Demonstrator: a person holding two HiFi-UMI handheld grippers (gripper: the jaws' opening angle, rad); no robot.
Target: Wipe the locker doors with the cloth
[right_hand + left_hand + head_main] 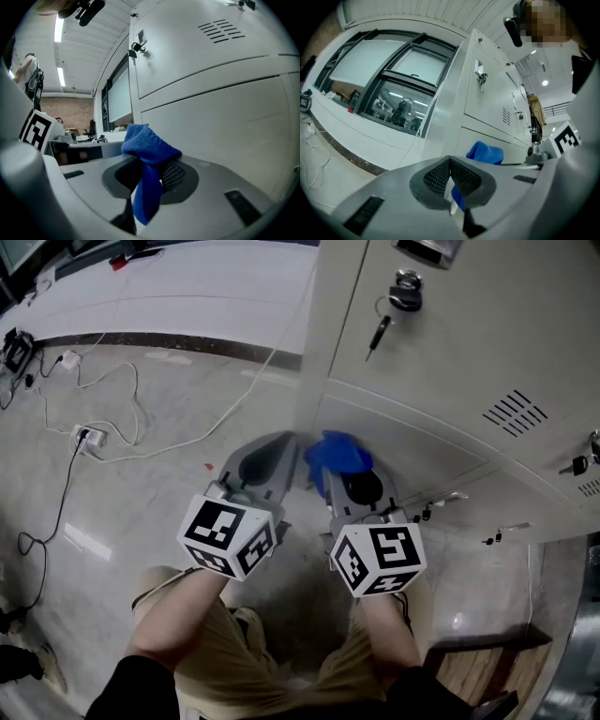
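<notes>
Right gripper (333,472): fingers clenched on cloth (339,452)
Door (412,442): just beyond cloth, centre-right
Left gripper (286,444): fingers clenched, empty

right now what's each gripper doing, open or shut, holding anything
Left gripper: shut, nothing held between its jaws.
Right gripper: shut on the blue cloth.

The head view looks steeply down from above the person onto the left claw (292,441), the right claw (325,468), the floor (141,512) and the locker doors (441,362). Each gripper view sits low behind its own claw, angled upward, close to the lockers. All three views share the blue cloth (339,452).
</notes>
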